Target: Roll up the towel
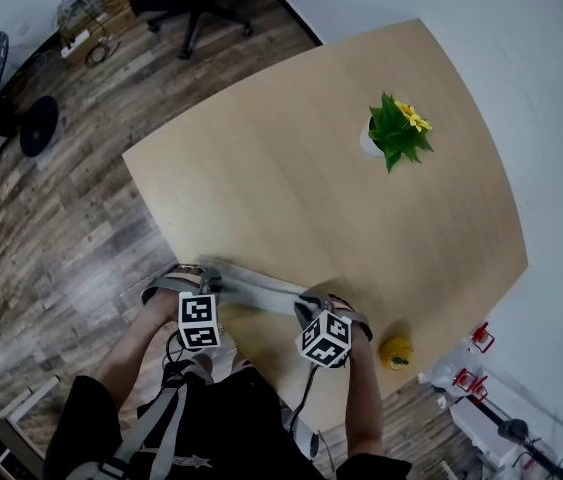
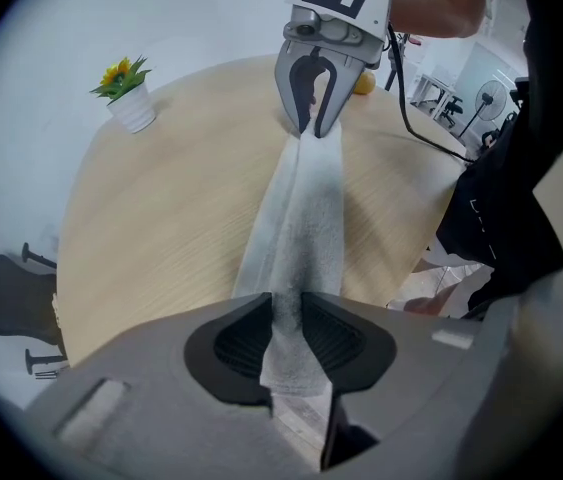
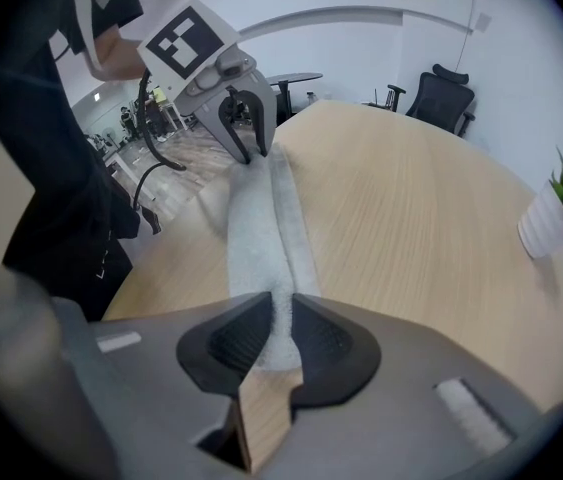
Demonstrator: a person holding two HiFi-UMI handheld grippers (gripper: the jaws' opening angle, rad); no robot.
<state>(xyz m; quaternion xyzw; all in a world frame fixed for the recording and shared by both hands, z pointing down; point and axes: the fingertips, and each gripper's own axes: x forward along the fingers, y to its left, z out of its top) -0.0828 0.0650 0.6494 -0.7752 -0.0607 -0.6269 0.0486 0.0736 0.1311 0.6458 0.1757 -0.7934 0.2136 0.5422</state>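
White towel (image 2: 301, 218) lies as a narrow folded strip, ends clamped by left tool (image 2: 287, 306) and right tool (image 3: 282, 303).

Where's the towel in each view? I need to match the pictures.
Head view: pale grey cloth towel, a strip at low centre.
Left gripper view: towel runs from bottom centre to top centre.
Right gripper view: towel runs from bottom centre up-left.
Shared landmark: yellow-flowered plant in a white pot.
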